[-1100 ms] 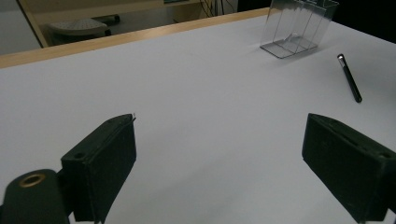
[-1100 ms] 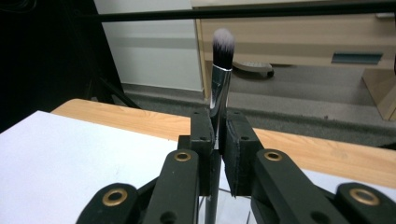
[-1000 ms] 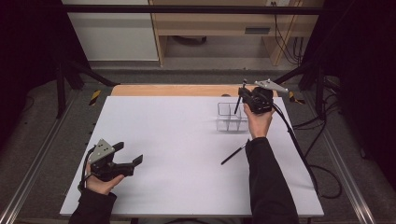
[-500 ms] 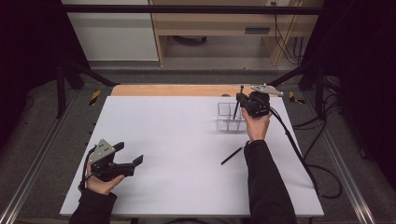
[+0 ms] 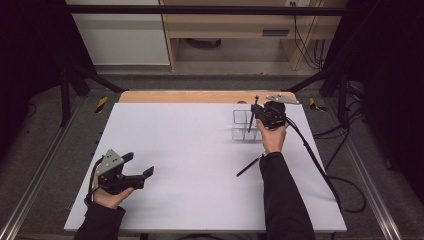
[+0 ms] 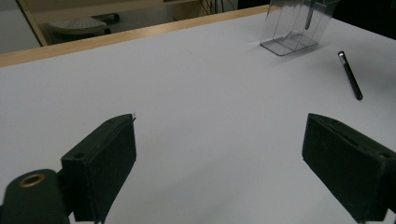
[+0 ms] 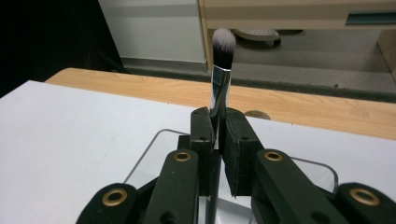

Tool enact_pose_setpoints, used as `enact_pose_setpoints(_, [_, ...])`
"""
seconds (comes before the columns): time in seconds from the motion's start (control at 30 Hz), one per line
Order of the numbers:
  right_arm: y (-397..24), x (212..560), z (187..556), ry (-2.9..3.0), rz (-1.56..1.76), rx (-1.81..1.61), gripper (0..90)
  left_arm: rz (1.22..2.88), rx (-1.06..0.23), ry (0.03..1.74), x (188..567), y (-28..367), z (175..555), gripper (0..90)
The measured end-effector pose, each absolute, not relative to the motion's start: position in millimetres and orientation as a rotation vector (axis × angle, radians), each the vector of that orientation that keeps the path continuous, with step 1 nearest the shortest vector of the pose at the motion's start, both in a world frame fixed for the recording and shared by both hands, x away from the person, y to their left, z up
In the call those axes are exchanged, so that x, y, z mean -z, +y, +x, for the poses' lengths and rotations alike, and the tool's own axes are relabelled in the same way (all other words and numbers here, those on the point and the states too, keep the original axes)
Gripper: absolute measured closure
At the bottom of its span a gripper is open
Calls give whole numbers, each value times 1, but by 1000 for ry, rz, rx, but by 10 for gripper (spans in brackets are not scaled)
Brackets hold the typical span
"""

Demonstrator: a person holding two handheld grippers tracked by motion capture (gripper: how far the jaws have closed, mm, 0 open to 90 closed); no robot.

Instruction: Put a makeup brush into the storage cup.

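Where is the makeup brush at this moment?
The makeup brush stands upright, bristles up, clamped in the right gripper over the clear holder at the table's far right in the high view.

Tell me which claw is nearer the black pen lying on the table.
Right. The right claw is just beyond the black pen, shut on a brush; the left claw sits open across the table.

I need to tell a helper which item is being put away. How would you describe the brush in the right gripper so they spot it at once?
Look at the clear holder near the white table's far right. Directly above it, the right gripper clamps a makeup brush upright. Unlike the black pen lying flat nearby, it has a silver collar and white-tipped bristles.
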State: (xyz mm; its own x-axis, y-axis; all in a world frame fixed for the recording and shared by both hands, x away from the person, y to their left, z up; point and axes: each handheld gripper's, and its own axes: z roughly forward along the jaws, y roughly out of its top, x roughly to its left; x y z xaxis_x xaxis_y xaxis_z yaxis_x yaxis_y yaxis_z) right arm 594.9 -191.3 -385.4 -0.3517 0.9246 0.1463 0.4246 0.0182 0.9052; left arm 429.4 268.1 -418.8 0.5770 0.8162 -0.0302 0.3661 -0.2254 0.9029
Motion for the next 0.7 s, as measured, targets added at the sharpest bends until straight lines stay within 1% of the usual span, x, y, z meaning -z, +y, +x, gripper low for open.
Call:
enact_pose_setpoints(0.4, [-196, 393, 596, 1838, 1407, -1280, 825, 1820, -573, 968, 419, 267, 429, 94])
enact_pose_setpoints(0.53, [-197, 393, 596, 1847, 1422, -1273, 793, 1822, -572, 965, 419, 268, 429, 94])
enact_pose_setpoints(0.7, [-198, 390, 591, 1838, 1406, -1275, 716, 1822, -574, 963, 419, 268, 429, 94])
